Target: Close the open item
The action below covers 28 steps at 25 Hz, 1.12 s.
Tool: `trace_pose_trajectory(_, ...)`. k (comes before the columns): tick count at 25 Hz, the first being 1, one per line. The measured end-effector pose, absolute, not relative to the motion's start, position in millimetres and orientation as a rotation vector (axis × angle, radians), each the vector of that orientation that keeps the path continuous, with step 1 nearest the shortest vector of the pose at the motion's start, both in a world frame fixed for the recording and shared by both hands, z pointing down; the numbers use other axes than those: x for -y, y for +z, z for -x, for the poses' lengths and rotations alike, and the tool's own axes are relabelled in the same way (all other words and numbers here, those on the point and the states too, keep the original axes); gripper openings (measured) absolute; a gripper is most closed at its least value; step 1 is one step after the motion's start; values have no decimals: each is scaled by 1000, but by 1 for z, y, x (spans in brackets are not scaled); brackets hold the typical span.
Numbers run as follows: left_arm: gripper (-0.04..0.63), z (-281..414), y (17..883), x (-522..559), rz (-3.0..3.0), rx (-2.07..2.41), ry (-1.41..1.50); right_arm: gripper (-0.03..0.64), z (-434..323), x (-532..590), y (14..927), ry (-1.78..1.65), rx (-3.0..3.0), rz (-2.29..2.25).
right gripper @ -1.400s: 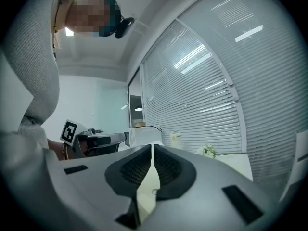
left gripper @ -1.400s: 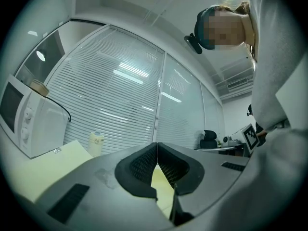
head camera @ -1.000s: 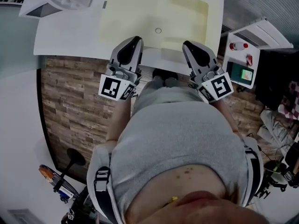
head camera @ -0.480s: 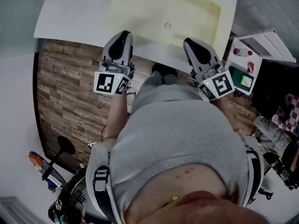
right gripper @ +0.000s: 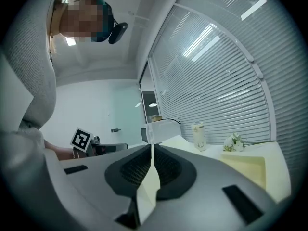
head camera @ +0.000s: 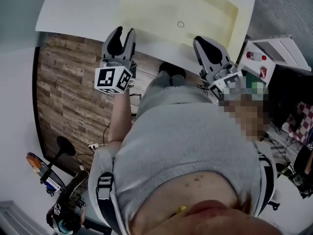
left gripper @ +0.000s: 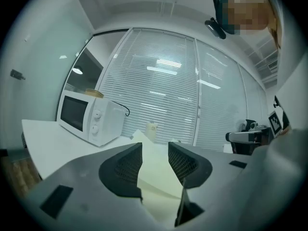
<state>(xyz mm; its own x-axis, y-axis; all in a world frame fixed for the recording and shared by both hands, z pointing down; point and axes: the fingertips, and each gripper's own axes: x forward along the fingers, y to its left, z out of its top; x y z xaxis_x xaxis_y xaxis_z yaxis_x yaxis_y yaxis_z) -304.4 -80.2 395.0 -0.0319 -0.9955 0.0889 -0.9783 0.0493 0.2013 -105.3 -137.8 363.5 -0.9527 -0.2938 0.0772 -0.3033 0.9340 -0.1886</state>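
Note:
My left gripper (head camera: 122,34) hovers at the near edge of the white table (head camera: 73,13); its jaws are opening and nothing is between them. The left gripper view looks past the left gripper (left gripper: 155,160) at a white microwave (left gripper: 89,119) at the back left, whose dark-windowed door looks shut from here. My right gripper (head camera: 203,45) is shut and empty over the table's near edge. In the right gripper view the pads of the right gripper (right gripper: 152,165) nearly touch. A pale yellow mat (head camera: 181,9) covers the table's middle.
A white side stand (head camera: 274,48) with a raised panel and a red-capped bottle (head camera: 253,56) sits to the right. A small jar (right gripper: 198,136) and a sprig of flowers (right gripper: 235,141) stand by the window blinds. Wood flooring (head camera: 68,82) lies below the table's edge.
The left gripper's jaws have parted from shut to open, and that gripper has shifted left and up towards the table edge. The right gripper has stayed shut.

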Motion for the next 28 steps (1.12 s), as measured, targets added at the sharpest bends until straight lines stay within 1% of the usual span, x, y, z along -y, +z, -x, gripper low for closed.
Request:
trace_pose_trajectory(10,196,339,424,80,-1860,2144,-170,75,103,139,366,297,3031,-518)
trace_pose_trajectory(17,211,353,442,82,-1791,2110,-219,74,101,140,367,279,3014,-553)
trace_pose_trajectory(28,213,356,455,100,-1804,2039,-218,74,99,142,367,281,3010,-598)
